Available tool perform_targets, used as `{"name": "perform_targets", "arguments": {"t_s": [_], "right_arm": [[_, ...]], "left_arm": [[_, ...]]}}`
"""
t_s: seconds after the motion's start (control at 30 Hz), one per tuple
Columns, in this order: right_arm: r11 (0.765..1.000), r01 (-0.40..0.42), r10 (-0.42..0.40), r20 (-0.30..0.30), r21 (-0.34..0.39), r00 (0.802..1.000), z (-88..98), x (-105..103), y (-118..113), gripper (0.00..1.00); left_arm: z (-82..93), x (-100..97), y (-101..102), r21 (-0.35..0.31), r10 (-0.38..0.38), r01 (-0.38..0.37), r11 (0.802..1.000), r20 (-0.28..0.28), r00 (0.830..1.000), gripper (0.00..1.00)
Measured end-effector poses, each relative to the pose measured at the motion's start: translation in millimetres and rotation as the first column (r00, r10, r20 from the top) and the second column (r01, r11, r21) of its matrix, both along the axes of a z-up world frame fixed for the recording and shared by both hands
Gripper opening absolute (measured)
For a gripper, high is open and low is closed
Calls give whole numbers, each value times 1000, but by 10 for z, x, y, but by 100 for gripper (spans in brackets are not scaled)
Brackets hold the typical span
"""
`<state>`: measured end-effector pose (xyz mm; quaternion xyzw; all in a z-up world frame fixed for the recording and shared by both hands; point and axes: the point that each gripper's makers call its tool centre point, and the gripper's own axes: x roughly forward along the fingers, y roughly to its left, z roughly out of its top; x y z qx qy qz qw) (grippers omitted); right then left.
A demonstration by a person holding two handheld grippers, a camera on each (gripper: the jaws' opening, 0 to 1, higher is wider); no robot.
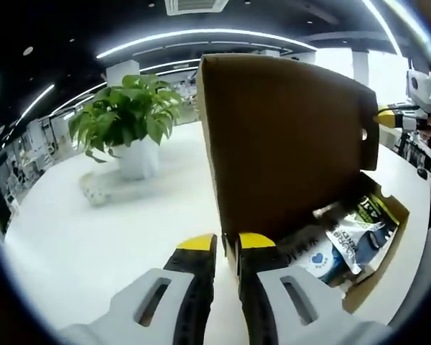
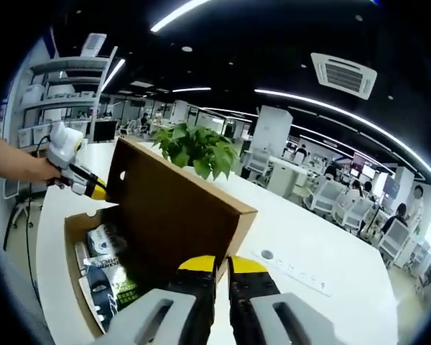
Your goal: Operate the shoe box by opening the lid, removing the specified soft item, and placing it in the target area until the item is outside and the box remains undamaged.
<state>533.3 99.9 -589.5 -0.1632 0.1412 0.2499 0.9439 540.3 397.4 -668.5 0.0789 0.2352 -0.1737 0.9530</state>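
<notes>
The brown cardboard shoe box (image 1: pixel 390 237) stands open on a white table, its lid (image 1: pixel 287 136) raised upright. My left gripper (image 1: pixel 226 244) is shut on the lid's near edge. My right gripper (image 1: pixel 384 116) pinches the lid's opposite edge. In the right gripper view the lid (image 2: pixel 172 208) rises in front of my right gripper (image 2: pixel 223 264), which is shut on its corner. My left gripper (image 2: pixel 97 188), held by a hand, grips the far corner. Inside the box (image 2: pixel 72 251) lie soft printed pouches (image 1: pixel 345 237) (image 2: pixel 104 244), white, blue and dark green.
A leafy plant in a white pot (image 1: pixel 133 136) (image 2: pixel 197 151) stands on the white table (image 1: pixel 72 244) behind the box. A small white object (image 1: pixel 93 190) lies near it. A flat white strip (image 2: pixel 294 269) lies on the table beyond the lid. Shelves and office chairs stand further back.
</notes>
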Motion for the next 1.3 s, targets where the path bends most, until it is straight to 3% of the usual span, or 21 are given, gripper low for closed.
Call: {"name": "perform_targets", "arguments": {"t_s": [0.5, 0.9, 1.1, 1.3], "right_arm": [[998, 21, -19, -29, 57, 999, -20, 174, -25, 0], [993, 24, -23, -13, 119, 1000, -22, 213, -28, 6], [993, 36, -31, -43, 115, 999, -207, 166, -65, 6], [984, 111, -85, -180, 140, 980, -643, 68, -152, 7]], "left_arm": [[-151, 92, -19, 24, 15, -14, 1000, -29, 999, 1], [-103, 98, -20, -16, 44, -45, 999, -44, 998, 0], [-76, 151, -27, -12, 46, -47, 999, -41, 998, 0], [-73, 225, -20, -5, 42, -43, 999, -46, 998, 0]]}}
